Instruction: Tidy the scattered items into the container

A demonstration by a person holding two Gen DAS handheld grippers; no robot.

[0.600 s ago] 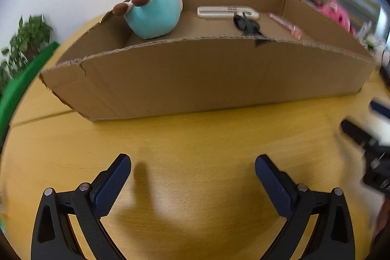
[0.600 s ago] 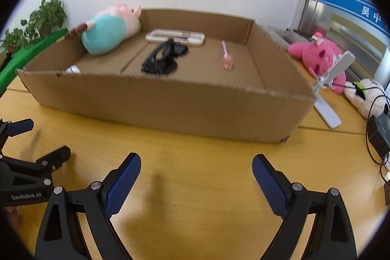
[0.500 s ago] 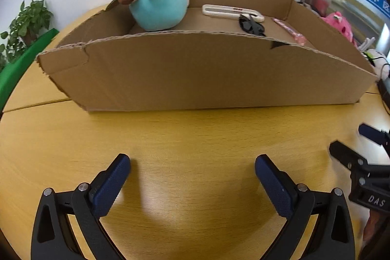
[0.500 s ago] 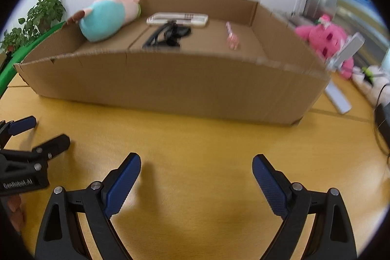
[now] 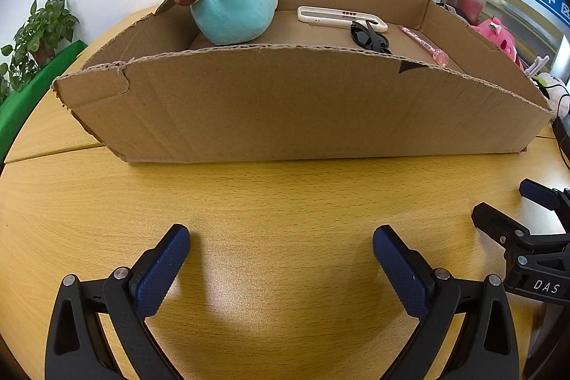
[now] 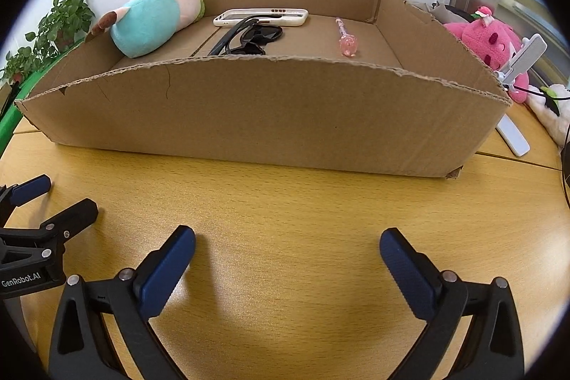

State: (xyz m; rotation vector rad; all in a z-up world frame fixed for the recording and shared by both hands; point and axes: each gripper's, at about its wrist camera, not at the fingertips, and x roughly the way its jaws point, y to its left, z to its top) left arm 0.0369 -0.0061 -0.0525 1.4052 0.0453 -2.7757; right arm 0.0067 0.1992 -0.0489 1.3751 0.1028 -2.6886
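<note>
A shallow cardboard box [image 5: 302, 109] [image 6: 270, 116] stands on the wooden table in front of both grippers. Inside it lie a teal and pink plush toy [image 5: 233, 11] [image 6: 149, 24], a white phone case [image 5: 338, 18] [image 6: 262, 17], black sunglasses [image 5: 368, 38] [image 6: 249, 38] and a pink pen [image 5: 424, 43] [image 6: 345, 36]. My left gripper [image 5: 281, 259] is open and empty, low over bare table short of the box. My right gripper [image 6: 286, 262] is open and empty beside it; it also shows in the left wrist view [image 5: 523, 212].
A pink plush [image 6: 488, 41], a white phone stand [image 6: 520, 59] and a white flat bar [image 6: 513, 138] sit right of the box, with a white plush and black cable [image 6: 552, 102]. A potted plant [image 5: 35, 38] and green board [image 5: 21, 102] stand at the left. The left gripper shows in the right wrist view [image 6: 46, 205].
Both grippers have drawn back and lowered slightly, so the box's near wall looms larger and hides more of its floor. Both stay open and empty.
</note>
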